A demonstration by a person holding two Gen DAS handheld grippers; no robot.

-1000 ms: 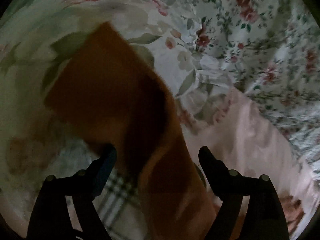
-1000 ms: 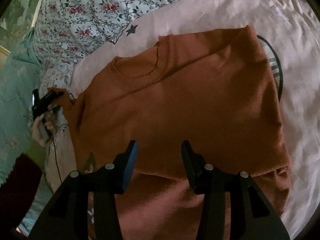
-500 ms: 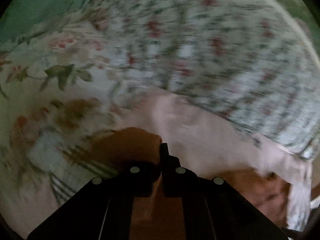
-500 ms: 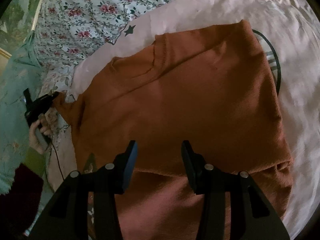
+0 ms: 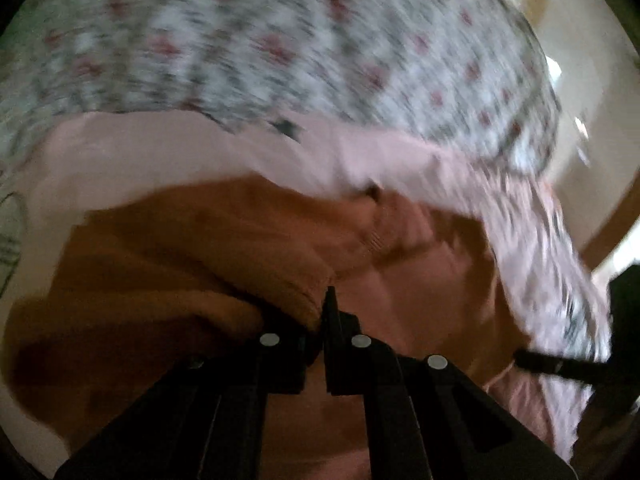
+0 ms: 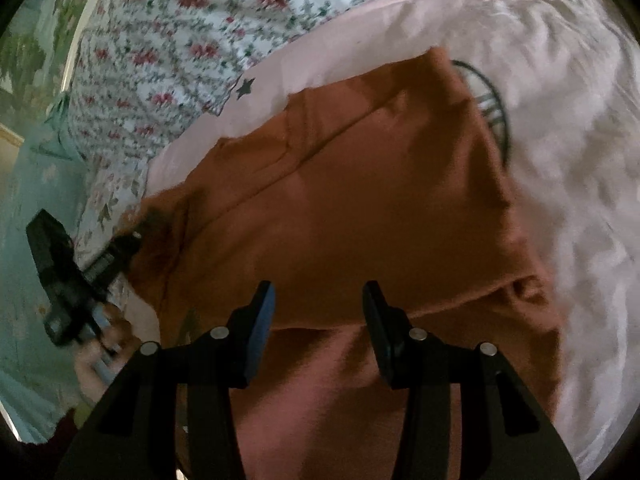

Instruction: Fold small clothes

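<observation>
A rust-orange sweater lies spread on a pink sheet; its lower part is folded up near me. My right gripper is open and empty, hovering over the sweater's folded edge. My left gripper is shut on a sleeve of the sweater and holds it over the garment. It also shows in the right wrist view at the sweater's left edge, gripping the cloth. The left wrist view is blurred.
A floral bedcover lies beyond the pink sheet, also blurred in the left wrist view. A green patterned cloth is at the left. A printed dark oval motif peeks out beside the sweater.
My left gripper has shut on the sleeve and swung it over the sweater body. The right gripper has stayed open over the folded edge.
</observation>
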